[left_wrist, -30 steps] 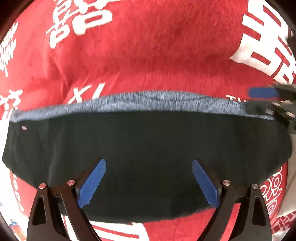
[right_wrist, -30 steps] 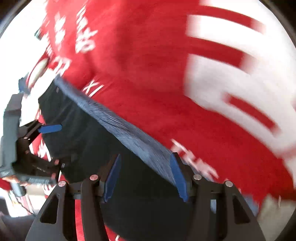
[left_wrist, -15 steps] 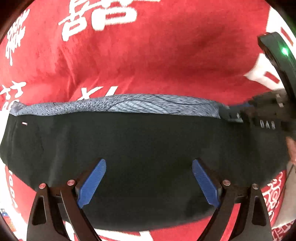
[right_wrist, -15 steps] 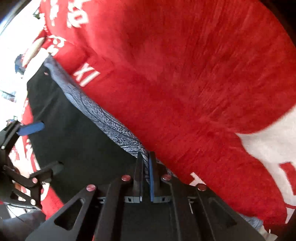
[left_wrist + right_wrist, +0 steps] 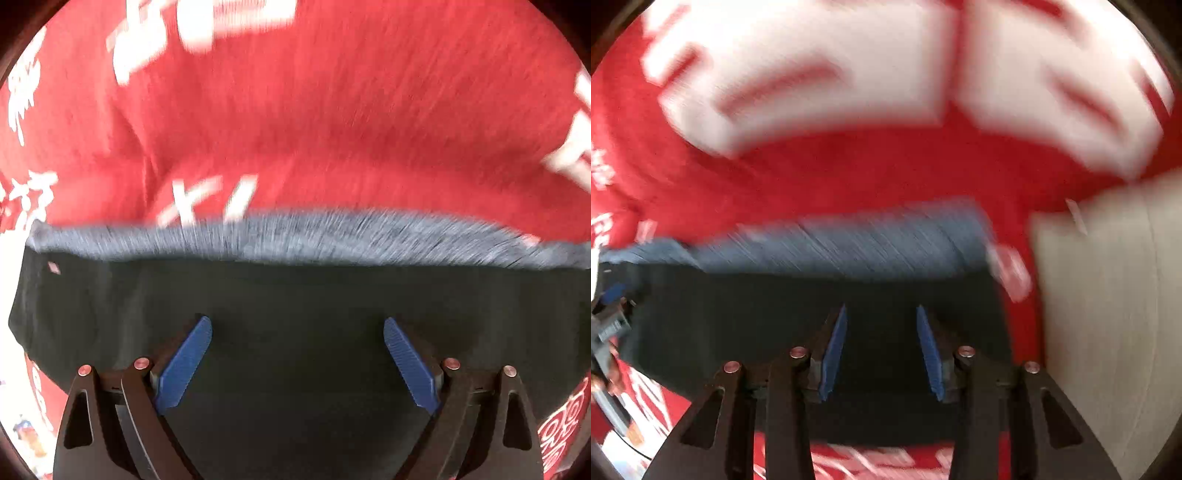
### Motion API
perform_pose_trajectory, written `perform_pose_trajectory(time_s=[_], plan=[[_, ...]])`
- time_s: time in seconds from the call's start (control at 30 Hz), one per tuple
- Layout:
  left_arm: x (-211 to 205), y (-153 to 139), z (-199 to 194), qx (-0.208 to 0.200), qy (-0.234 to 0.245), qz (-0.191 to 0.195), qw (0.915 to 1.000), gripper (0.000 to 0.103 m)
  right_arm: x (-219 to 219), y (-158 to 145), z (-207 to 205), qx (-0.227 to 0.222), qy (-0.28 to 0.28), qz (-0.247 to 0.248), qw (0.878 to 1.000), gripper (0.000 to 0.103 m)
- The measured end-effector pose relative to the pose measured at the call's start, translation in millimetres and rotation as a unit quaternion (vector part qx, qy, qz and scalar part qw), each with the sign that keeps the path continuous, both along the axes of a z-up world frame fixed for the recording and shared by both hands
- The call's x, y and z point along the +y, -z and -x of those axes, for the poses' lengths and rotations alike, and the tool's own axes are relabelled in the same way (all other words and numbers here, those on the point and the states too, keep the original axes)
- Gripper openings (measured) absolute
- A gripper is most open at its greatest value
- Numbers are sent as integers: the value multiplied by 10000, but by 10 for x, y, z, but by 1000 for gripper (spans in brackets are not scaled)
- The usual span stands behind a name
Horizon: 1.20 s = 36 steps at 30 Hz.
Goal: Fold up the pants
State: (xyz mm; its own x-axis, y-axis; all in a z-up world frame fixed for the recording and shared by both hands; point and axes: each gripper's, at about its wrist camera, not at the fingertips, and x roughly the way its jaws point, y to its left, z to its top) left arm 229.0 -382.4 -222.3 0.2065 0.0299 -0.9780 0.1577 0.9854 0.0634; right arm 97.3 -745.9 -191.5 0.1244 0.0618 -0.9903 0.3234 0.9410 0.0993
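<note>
The black pants [image 5: 295,302] lie folded in a flat band on the red cloth, with a grey-blue waistband [image 5: 295,240] along the far edge. My left gripper [image 5: 297,328] is open and empty, its blue pads [image 5: 184,365] spread wide just above the black fabric. In the right wrist view the pants [image 5: 757,314] and waistband [image 5: 868,243] show blurred. My right gripper [image 5: 881,317] is open and empty over the pants' right part. The left gripper [image 5: 609,306] shows at the far left edge of that view.
A red cloth [image 5: 314,122] with large white characters covers the surface under the pants. A pale beige surface [image 5: 1108,314] lies to the right of the cloth in the right wrist view. Both views are motion-blurred.
My right gripper was shut on the waistband's right end half a second ago; now it is open, has let go and swung round over the pants. The left gripper stayed open and moved slightly.
</note>
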Motion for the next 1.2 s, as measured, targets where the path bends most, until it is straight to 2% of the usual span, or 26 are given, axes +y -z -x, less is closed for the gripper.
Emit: perform_pose_trajectory(time_s=[0.03,0.13,0.23,0.4,0.63,0.67,0.7,0.83,0.9,0.97,1.03,1.07,1.1,1.13,1.2], plan=[[41,-40,32,-58,-102,115,9999,95,-40,-72,165,-198,142,-91,9997,43],[-17,-127,97,-63,32,-73,9999,95,-38,-365,624,-777,400,-231,9959,43],[-180,-231,149,-57,180,50,9998,95,-79,-285,959,-700,1210,-1061,9845,43],[-759,-410,214,-229,760,315,9963,95,-10,-71,1090,-840,1920,-1439,9671,43],[-1458,-363,518,-89,1544,558,9864,95,-194,32,1078,-1090,2725,-1587,9427,42],[-1509,-342,554,-56,1602,544,9856,95,-219,41,1055,-1038,2791,-1554,9419,29],[-1551,-321,586,-24,1648,503,9850,95,-235,57,1021,-937,2806,-1440,9443,8],[-1616,-304,725,158,1714,494,9838,95,-125,-172,971,-1033,2272,-921,9639,7],[-1613,-280,785,214,1733,475,9835,95,-17,-169,934,-987,2102,-789,9695,7],[-1604,-254,836,182,1736,492,9834,96,-25,-11,971,-755,2219,-877,9682,8],[-1603,-271,831,192,1730,503,9834,96,-83,76,1002,-729,2338,-1080,9635,8],[-1603,-292,824,223,1733,500,9834,96,-103,42,1015,-761,2346,-1102,9628,16],[-1592,-325,810,201,1731,486,9835,96,-117,6,1043,-738,2357,-1078,9630,32],[-1521,-320,714,111,1719,480,9839,96,-134,-63,1092,-632,2396,-903,9646,38],[-1485,-424,569,-199,1624,460,9855,96,-156,-189,1179,-696,2379,-790,9656,40]])
